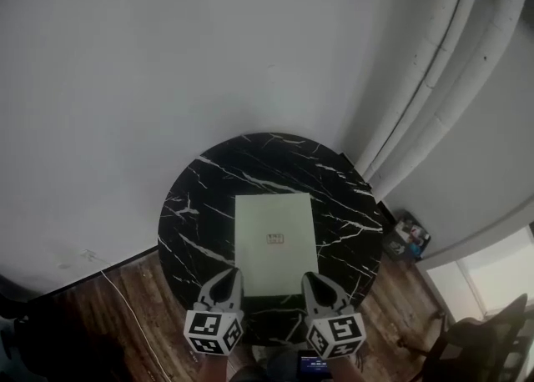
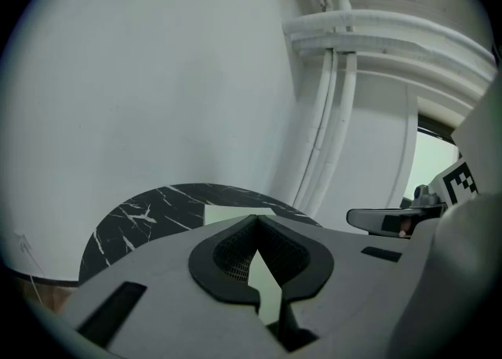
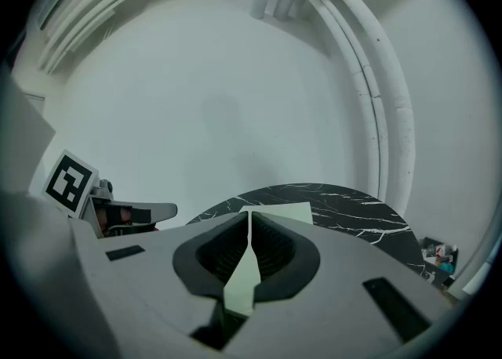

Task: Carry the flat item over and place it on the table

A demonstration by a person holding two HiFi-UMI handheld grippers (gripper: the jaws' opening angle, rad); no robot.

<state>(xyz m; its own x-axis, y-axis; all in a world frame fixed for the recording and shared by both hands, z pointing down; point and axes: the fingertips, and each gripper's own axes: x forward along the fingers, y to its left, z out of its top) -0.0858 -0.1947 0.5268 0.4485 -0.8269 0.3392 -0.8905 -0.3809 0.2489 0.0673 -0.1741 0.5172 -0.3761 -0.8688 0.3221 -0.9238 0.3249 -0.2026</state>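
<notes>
Head view: pale green flat rectangular sheet (image 1: 275,243) stretches ahead of the jaws over the round black marble table (image 1: 188,213). Left gripper (image 1: 225,282) and right gripper (image 1: 317,284) each pinch its near edge between closed jaws. Carrying looks done; releasing remains.
</notes>
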